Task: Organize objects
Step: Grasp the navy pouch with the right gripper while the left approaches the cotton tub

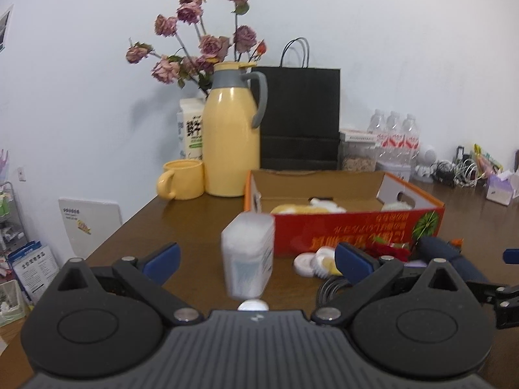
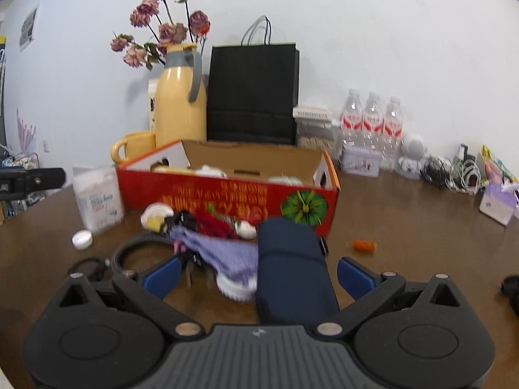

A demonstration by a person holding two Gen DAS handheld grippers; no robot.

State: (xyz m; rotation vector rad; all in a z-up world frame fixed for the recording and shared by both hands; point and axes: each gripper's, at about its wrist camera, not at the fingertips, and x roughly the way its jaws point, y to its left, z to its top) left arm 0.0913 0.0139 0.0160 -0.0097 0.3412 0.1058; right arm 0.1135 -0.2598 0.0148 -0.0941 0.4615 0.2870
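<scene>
On the brown table (image 2: pixel 405 227) in front of me, the biggest thing is the red cardboard box (image 2: pixel 227 194), open at the top, with a few pale things lying inside that I cannot make out. Behind it against the wall stand a black paper bag (image 2: pixel 253 94), a yellow jug (image 2: pixel 180 107) with a grey handle and dried roses (image 1: pixel 207 45) rising behind it, a yellow mug (image 1: pixel 181 180) just beside the jug, and three water bottles (image 2: pixel 373 120) off to the right.

My right gripper (image 2: pixel 258 274) has its blue fingers spread wide. Between them, nearer the right finger, lies a dark blue pouch (image 2: pixel 292 272), lengthwise toward the box; neither finger looks to be touching it, though blur makes that hard to judge. Left of the pouch lies a purple checked cloth (image 2: pixel 223 254) over a white ribbed lid (image 2: pixel 235 287), and a black cable (image 2: pixel 129 253) loops on the table further left.

My left gripper (image 1: pixel 258 257) is open too, holding nothing. Between and beyond its fingers stands a clear plastic box of cotton swabs (image 1: pixel 248 254), upright, just off the box's front left corner. A small white cap (image 1: pixel 253 305) lies on the table in front of it. Right of the swab box sit some white round lids (image 1: pixel 316 259), close against the box front. A small orange thing (image 2: pixel 365 245) lies alone on the table, right of the pouch.
</scene>
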